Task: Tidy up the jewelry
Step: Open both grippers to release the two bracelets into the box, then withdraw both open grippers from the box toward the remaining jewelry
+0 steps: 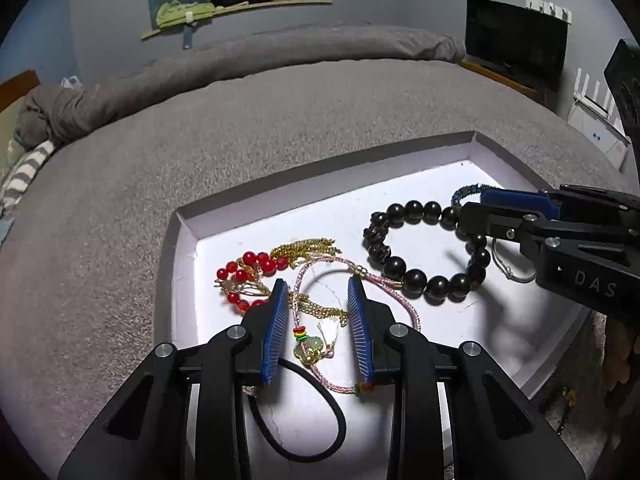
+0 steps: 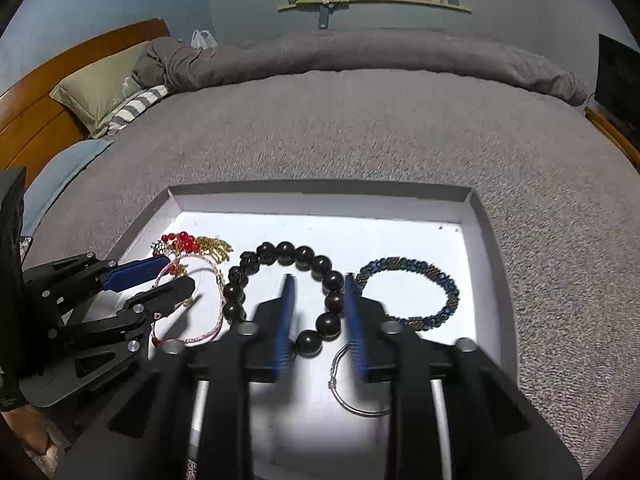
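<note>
A white tray [image 1: 320, 178] lies on the grey bed. My left gripper [image 1: 318, 284] stands open over a pink cord bracelet [image 1: 384, 282] with a jade charm [image 1: 310, 350] and a gold chain [image 1: 308, 246]; the pads touch nothing. Red beads [image 1: 250, 258] lie to its left, a black hair tie [image 1: 340, 428] under it. My right gripper [image 2: 319, 280] is open astride the right side of the black bead bracelet [image 2: 285, 249], whose beads sit loose between the blue pads. A blue beaded bracelet [image 2: 452, 292] and a silver hoop [image 2: 360, 410] lie to the right.
The grey blanket [image 2: 360, 128] surrounds the tray on all sides. A wooden headboard [image 2: 36, 112] and pillows [image 2: 92, 92] are at far left, a dark screen [image 1: 516, 44] at far right. A wall shelf [image 2: 372, 0] holds cloths.
</note>
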Demonstrator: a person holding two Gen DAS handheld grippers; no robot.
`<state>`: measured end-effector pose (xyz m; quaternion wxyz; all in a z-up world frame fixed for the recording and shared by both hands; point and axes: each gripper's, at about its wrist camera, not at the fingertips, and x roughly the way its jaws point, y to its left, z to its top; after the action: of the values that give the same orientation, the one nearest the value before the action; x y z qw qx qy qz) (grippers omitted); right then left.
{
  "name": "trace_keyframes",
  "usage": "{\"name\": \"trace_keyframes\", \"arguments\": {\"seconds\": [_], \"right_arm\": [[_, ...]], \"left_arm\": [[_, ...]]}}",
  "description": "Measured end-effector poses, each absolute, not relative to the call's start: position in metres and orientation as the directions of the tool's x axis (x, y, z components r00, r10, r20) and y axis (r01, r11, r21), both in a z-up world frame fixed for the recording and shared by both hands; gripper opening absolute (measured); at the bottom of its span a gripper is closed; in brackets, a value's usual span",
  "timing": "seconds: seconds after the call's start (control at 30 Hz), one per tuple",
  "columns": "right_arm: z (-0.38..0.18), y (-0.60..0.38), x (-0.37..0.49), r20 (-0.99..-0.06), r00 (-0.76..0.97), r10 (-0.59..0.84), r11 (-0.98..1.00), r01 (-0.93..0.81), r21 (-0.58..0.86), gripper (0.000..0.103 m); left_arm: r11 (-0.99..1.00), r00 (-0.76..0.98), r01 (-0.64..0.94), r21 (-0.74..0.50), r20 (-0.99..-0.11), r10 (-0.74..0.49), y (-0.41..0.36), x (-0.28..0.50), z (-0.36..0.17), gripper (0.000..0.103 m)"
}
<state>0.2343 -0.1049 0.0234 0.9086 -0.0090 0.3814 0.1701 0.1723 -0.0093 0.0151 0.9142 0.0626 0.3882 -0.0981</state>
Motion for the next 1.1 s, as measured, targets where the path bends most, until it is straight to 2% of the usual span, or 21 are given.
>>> {"name": "trace_keyframes", "arguments": {"seconds": [0.03, 0.2, 0.27, 0.37, 0.5, 0.67, 0.8, 1.1], "right_arm": [[0.025, -0.106, 0.234, -0.691, 0.658, 0.299, 0.944, -0.312, 0.112, 0.034], [0.035, -0.115, 0.227, -0.659, 0.693, 0.291, 0.95, -0.29, 0.114, 0.05], [0.041, -0.118, 0.223, -0.643, 0.71, 0.287, 0.952, -0.283, 0.113, 0.057], [0.046, -0.121, 0.218, -0.627, 0.728, 0.279, 0.956, -0.276, 0.105, 0.066], [0.051, -0.124, 0.208, -0.611, 0.743, 0.272, 0.958, -0.266, 0.102, 0.078], [0.06, -0.128, 0.193, -0.577, 0.772, 0.267, 0.961, -0.257, 0.1, 0.097], [0.067, -0.136, 0.179, -0.539, 0.799, 0.268, 0.963, -0.243, 0.119, 0.097], [0.07, -0.156, 0.152, -0.496, 0.836, 0.236, 0.972, -0.198, 0.129, 0.097]], "left_arm": [[0.973, 0.683, 0.226, 0.037, -0.719, -0.131, -0.009, 0.172, 0.016, 0.032], [0.978, 0.711, 0.206, 0.035, -0.692, -0.125, -0.001, 0.161, 0.027, 0.053], [0.978, 0.722, 0.205, 0.031, -0.68, -0.129, 0.001, 0.158, 0.033, 0.057], [0.98, 0.737, 0.197, 0.029, -0.664, -0.128, 0.002, 0.153, 0.04, 0.069], [0.981, 0.753, 0.187, 0.049, -0.648, -0.111, 0.002, 0.146, 0.044, 0.074], [0.984, 0.761, 0.171, 0.048, -0.641, -0.101, 0.006, 0.134, 0.047, 0.084], [0.985, 0.774, 0.165, 0.04, -0.624, -0.105, 0.01, 0.122, 0.052, 0.091], [0.978, 0.774, 0.205, 0.044, -0.619, -0.134, 0.006, 0.09, 0.053, 0.093]]}}
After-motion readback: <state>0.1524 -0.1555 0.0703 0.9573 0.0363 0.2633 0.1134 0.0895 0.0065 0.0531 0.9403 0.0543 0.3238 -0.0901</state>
